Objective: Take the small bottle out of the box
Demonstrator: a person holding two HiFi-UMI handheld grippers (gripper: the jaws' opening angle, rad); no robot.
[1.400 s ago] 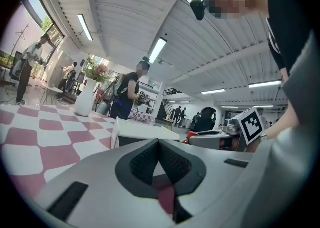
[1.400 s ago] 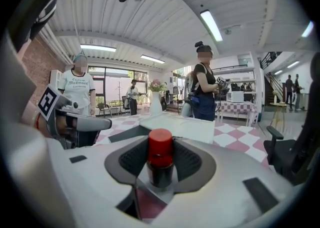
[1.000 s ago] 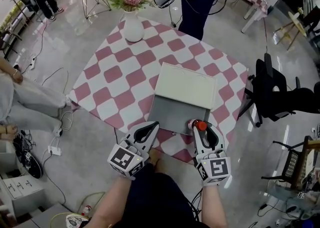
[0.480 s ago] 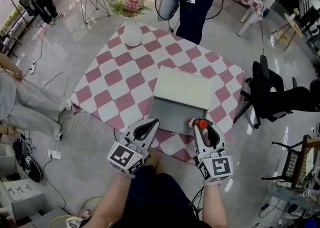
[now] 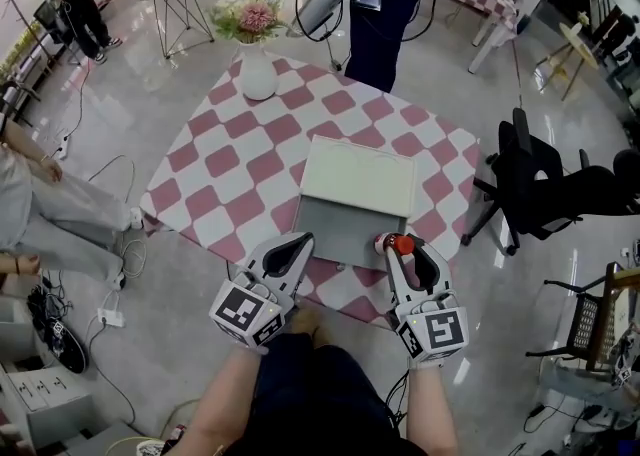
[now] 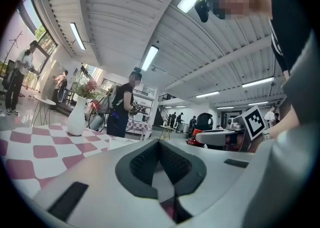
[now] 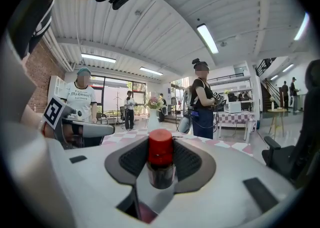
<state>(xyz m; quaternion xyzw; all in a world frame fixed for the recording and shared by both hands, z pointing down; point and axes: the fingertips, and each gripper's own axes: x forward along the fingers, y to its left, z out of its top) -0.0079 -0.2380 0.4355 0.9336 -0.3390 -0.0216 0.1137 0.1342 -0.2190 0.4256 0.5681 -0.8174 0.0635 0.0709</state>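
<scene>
Both rose: right hand-held gripper (image 5: 405,250) clamps 1 bottle (image 7: 161,156) (red-capped), left hand-held gripper (image 5: 303,240) closed.

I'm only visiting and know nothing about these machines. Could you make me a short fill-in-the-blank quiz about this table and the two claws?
1. The right claw grips a small bottle whose cap is ____.
2. The left claw is shut and holds ____.
3. The white vase on the checked tablecloth holds pink and white ____.
4. The lid of the box is ____.

Missing words: red; nothing; flowers; open.
</scene>
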